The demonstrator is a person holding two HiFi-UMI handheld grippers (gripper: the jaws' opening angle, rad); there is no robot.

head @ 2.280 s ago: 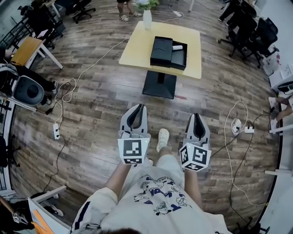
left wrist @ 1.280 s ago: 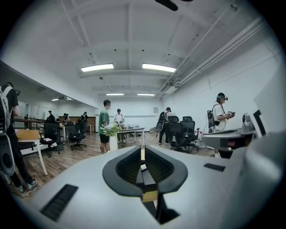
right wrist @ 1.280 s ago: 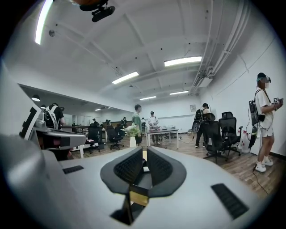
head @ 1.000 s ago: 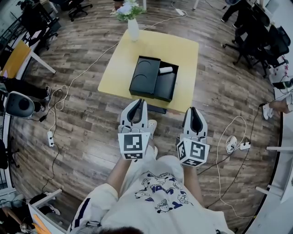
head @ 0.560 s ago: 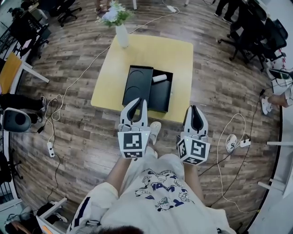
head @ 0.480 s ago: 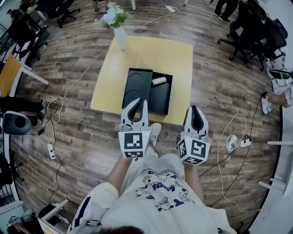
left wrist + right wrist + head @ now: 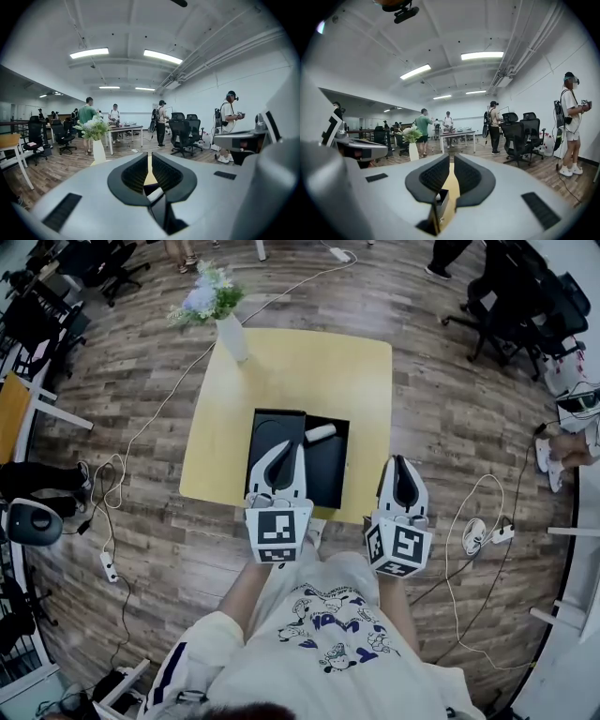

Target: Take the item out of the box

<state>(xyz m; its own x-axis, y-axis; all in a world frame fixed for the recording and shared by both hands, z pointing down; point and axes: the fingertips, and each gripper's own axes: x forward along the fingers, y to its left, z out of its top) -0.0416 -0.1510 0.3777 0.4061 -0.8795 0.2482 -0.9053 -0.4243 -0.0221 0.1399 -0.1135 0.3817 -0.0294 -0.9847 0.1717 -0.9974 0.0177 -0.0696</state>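
Ahead, the white cylinder [image 7: 320, 433] lies crosswise in the black box's [image 7: 330, 474] far end, nearer the left gripper [image 7: 292, 448] than the right gripper [image 7: 400, 463], both clenched on nothing.

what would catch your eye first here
An open black box sits on the yellow table, with a white item lying in it. The left gripper and right gripper hover shut by the table's near edge. A vase of flowers stands at its far left corner.
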